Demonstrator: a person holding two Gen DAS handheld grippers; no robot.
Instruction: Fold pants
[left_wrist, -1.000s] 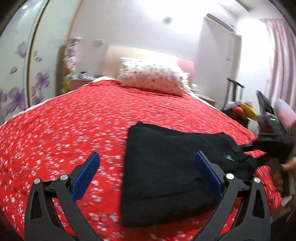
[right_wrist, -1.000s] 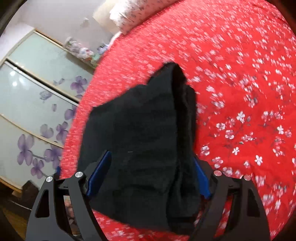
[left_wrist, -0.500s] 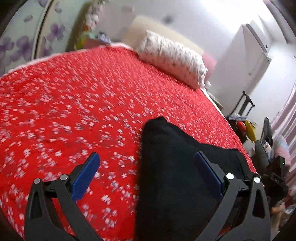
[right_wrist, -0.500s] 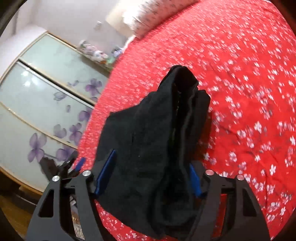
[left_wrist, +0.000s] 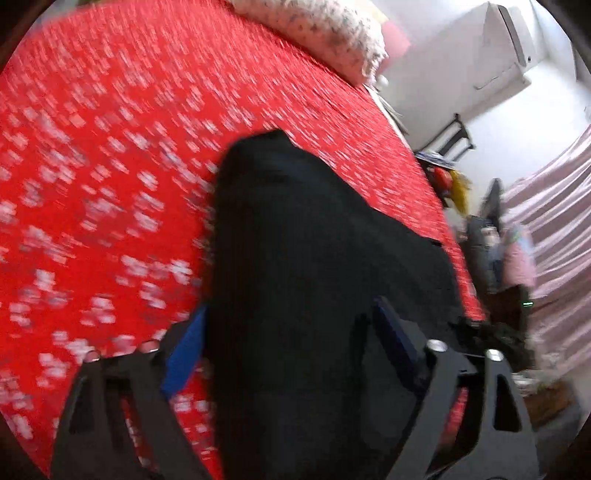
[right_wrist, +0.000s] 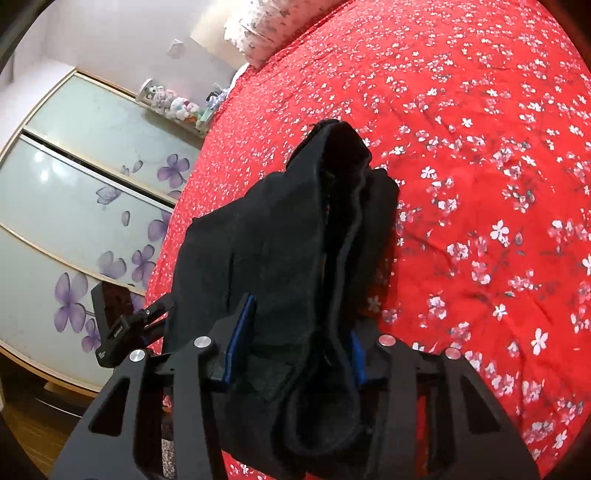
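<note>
Bedroom w/ a bed (right_wrist: 480, 110) under a red floral spread; white patterned pillow (left_wrist: 317, 29) at the head, wardrobe doors w/ purple flowers (right_wrist: 74, 206) along one side, pink curtain (left_wrist: 554, 221) on the other.

Black pants (right_wrist: 295, 240), folded into a thick bundle, lie on the bed near its edge. Right tool (right_wrist: 291, 350) has the bunched near end of the pants between its blue pads; jaws have just been closing and both pads now sit against the fabric, so it is pinching the cloth. Left tool (left_wrist: 288, 350) straddles the other part of the pants (left_wrist: 314, 277): black cloth fills the gap, left pad at the fabric edge, right pad over the cloth. Its jaws have just been narrowing but are still fairly wide; can't tell if the pads press yet, frame is motion-blurred.

Vs a sec ago: the left tool was spread wide over bare spread and pants w/ the bundle well ahead of it; now the pants fill its view right up to the pads, view rolled and tipped downward. Right view barely changed, only the pads came in on the cloth.

Both tools tilt down toward the bed. Left tool's body also shows at the left of the right wrist view (right_wrist: 122, 325), close beside the pants.
</note>
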